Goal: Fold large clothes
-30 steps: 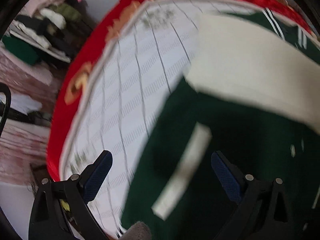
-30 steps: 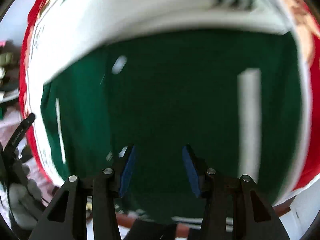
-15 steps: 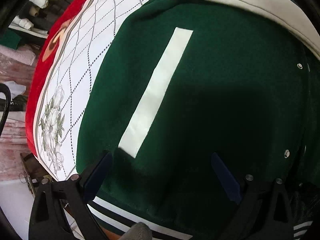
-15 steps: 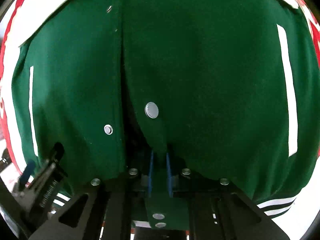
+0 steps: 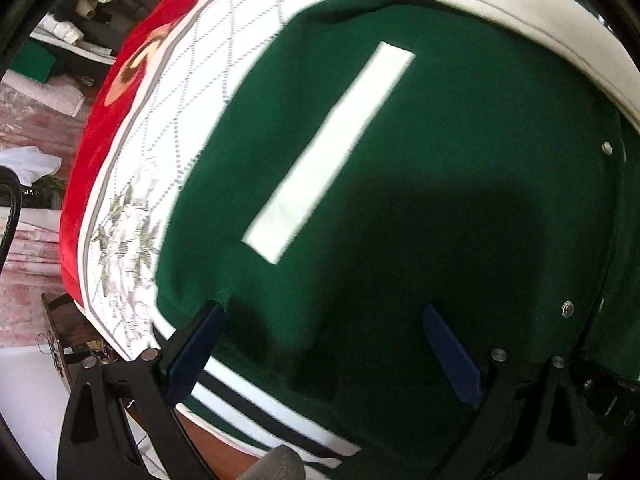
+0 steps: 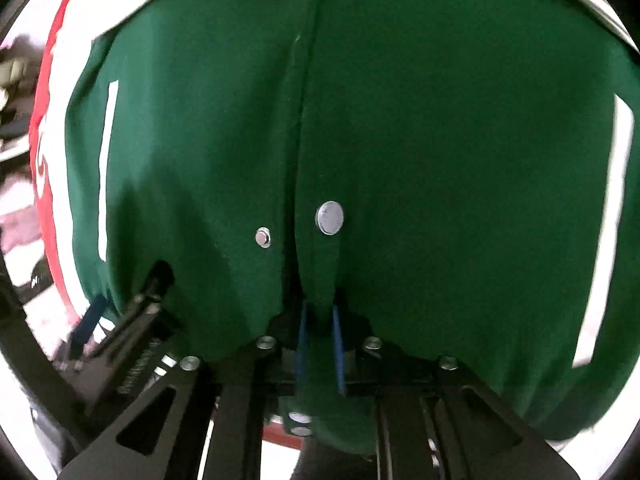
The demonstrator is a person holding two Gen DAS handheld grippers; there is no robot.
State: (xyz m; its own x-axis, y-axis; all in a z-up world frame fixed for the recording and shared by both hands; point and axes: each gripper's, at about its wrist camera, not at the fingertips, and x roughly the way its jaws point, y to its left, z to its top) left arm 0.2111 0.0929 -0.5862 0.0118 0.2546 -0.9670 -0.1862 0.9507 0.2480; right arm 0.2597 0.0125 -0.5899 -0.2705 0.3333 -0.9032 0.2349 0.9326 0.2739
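While the dark green snap-button jacket (image 6: 440,160) fills both frames, your right gripper (image 6: 319,344) pinches its front placket at lower centre, jaws having just eased slightly; your left gripper (image 5: 324,344) stands spread above the hem.

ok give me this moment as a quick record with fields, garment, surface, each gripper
garment: green jacket with white pocket stripes, metal snaps, cream sleeve
surface: white quilted cover with red border
left gripper: open, over the jacket near its striped hem, nothing pinched
right gripper: shut on the jacket's front snap edge; its jaws have just eased open slightly, cloth between them
front: snaps undone near the hem
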